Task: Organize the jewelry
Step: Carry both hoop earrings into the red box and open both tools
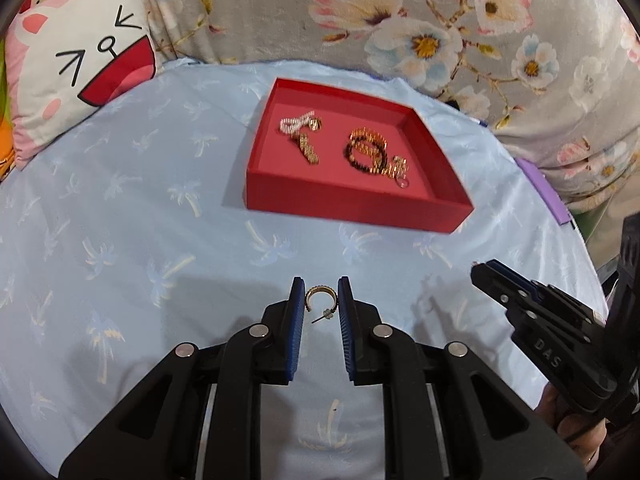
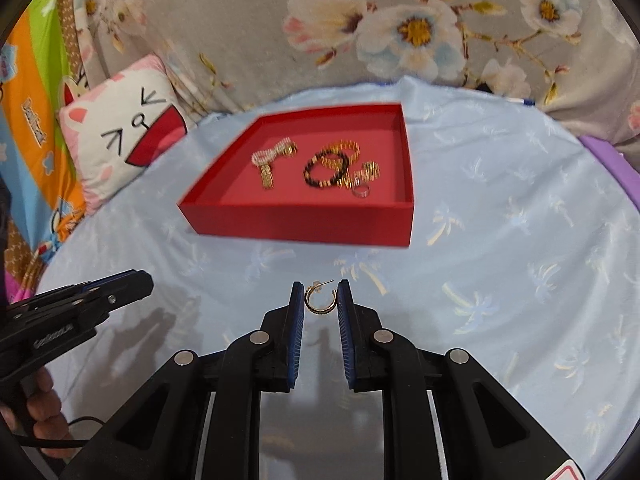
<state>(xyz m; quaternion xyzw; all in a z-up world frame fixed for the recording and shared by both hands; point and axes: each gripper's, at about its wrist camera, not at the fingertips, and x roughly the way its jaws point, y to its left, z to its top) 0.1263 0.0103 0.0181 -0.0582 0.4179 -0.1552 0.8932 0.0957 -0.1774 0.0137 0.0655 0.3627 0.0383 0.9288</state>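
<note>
Several pieces already lie in the tray ahead of both tongs, leaving, apparently, two hoops: left tongs narrowly pinch a gold hoop, right tongs a darker hoop, above the cloth.

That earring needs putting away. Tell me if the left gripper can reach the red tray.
Probably yes. The open-topped red tray lies straight ahead of the left gripper holding the hoop earring, with only blue cloth between; the right gripper sits off to the side.
</note>
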